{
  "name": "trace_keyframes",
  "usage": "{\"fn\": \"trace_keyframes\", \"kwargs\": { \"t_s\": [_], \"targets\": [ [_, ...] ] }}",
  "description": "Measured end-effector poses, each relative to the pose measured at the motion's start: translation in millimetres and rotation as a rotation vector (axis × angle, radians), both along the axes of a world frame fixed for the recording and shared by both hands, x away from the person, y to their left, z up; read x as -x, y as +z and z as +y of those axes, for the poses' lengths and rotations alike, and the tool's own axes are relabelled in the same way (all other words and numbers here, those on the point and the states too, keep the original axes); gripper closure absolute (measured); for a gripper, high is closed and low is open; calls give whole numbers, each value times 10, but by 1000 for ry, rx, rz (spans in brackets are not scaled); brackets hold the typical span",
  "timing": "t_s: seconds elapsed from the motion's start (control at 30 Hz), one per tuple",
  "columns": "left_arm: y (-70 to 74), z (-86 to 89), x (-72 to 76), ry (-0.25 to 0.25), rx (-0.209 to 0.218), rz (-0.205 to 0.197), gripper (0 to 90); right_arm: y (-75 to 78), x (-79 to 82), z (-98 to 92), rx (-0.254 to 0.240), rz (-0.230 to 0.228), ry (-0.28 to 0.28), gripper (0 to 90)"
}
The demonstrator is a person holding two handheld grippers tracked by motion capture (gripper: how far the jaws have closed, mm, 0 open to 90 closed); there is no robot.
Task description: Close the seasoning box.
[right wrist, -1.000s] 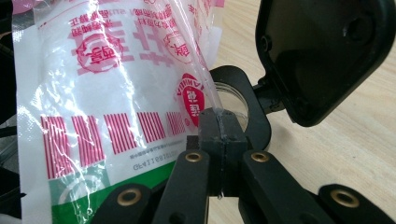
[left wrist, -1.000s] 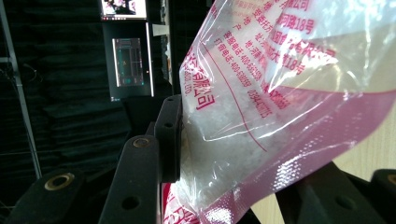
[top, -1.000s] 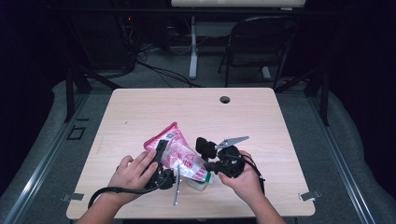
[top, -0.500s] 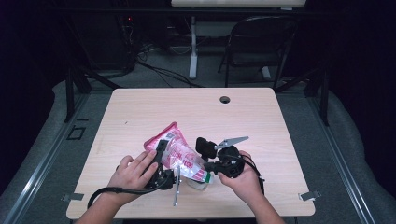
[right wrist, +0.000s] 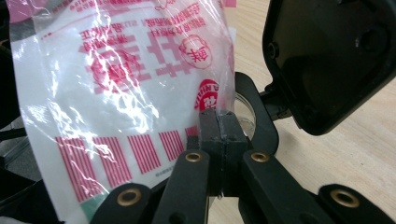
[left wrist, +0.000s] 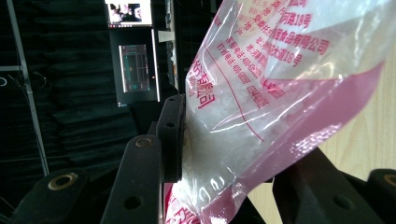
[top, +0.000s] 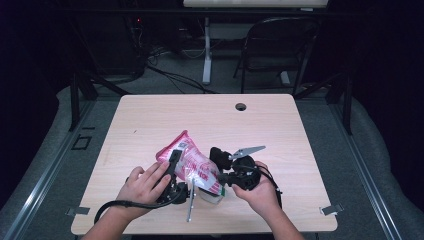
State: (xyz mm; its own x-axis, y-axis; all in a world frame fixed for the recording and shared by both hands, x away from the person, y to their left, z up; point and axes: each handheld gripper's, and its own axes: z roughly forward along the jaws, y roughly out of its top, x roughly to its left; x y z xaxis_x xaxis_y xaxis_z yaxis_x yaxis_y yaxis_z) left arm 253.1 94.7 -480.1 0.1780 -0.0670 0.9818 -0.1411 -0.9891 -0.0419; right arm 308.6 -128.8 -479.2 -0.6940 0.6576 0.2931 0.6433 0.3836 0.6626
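Presently gripped from two sides: a pink-and-white plastic bag (top: 192, 166) of white grains, raised and tilted just above the tabletop (top: 300, 130), close to the middle of its near edge. Clamped across the filled belly by the left gripper (left wrist: 233, 158), one black pad denting the film, the other jaw behind the pink band. Pinched at a thin printed edge by the right gripper (right wrist: 218, 126), jaws fully together with nothing but film between them. Under the bag's low end, at or nearly at contact, a small clear container (top: 212, 196) by the near edge; impossible to tell whether open on top.

Likely trouble, judging from this hold:

- Slipping at the right-hand pinch. Smooth, crinkled film and a narrow bite, so a sudden swing of the bag's weight onto the left-hand grip alone.
- Bursting or splitting with a harder squeeze on the belly. Loose grains packed against thin film, with nowhere to go but through a seam.
- Tearing from opposed pulls, with the two hands drawing apart or twisting against each other.
- Spilling past the container with a careless tilt. Little margin before the near edge, so grains on the floor.
- Knocking the light container over with the sagging low end.
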Motion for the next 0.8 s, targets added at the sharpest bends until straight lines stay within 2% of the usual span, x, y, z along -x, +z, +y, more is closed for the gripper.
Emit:
{"fn": "trace_keyframes", "kwargs": {
  "t_s": [0.1, 0.3, 0.33, 0.37, 0.5, 0.63, 0.8],
  "targets": [
    [-19, -4, -1, 2, -1, 12, 651, -2, -2, 10, 1, 2, 2, 900],
    [-13, 9, 4, -1, 1, 10, 654, -8, -4, 22, -2, 2, 6, 900],
    [-15, 15, -3, -18, 1, -11, 654, -9, -3, 25, -5, 2, 6, 900],
    [-10, 15, 4, -3, -1, 10, 654, -13, -3, 29, -5, 2, 8, 900],
    [-1, 32, 12, -7, -10, 6, 655, -20, 1, 34, 2, 2, 11, 900],
    [3, 53, 17, -2, -3, 19, 658, -18, 2, 23, 8, 4, 7, 900],
    [16, 65, 17, -14, -16, 8, 661, -26, -3, 6, 14, 1, -3, 900]
  ]
}}
